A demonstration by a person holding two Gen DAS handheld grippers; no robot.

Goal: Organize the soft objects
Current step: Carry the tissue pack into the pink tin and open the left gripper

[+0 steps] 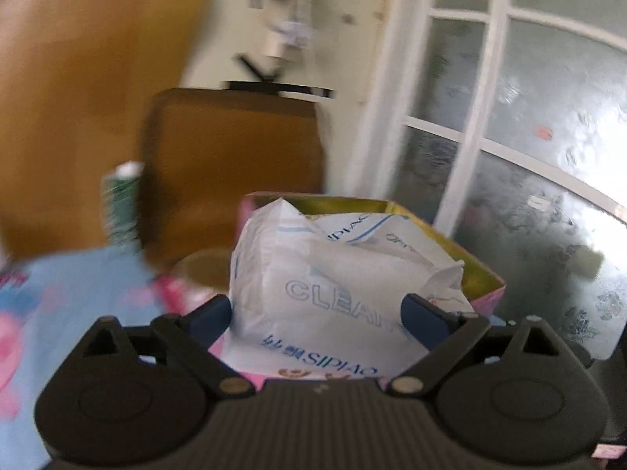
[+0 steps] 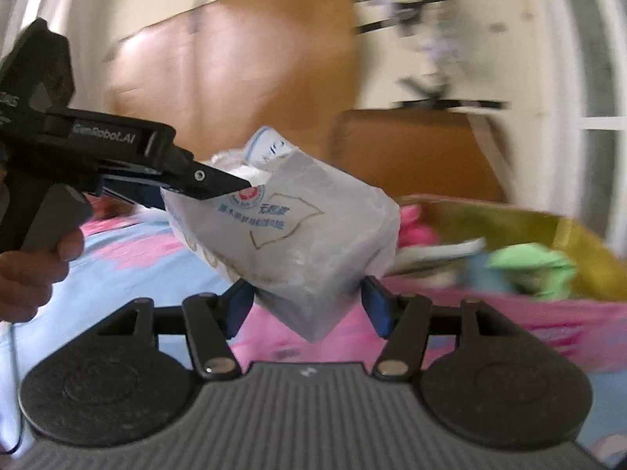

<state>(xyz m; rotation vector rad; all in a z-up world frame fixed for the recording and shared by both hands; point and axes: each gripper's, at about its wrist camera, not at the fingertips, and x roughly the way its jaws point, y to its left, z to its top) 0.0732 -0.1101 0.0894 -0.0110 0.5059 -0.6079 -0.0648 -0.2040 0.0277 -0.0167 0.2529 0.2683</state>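
Blue-pink sheet (image 2: 129,274) w/ box (image 2: 548,227) behind; L gripper (image 1: 317,309) clamps tissue pack (image 2: 298,231) midair, R gripper (image 2: 307,305) jaws apart, flanking its bottom corner.

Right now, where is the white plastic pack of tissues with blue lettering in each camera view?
Left wrist view: the white plastic tissue pack fills the lower centre, between the left claw fingers, in front of the pink box with a yellow inside.
Right wrist view: the pack hangs mid-frame, gripped at its upper left by the left claw, just above the right claw.
Shared landmark: the brown wooden cabinet behind it.
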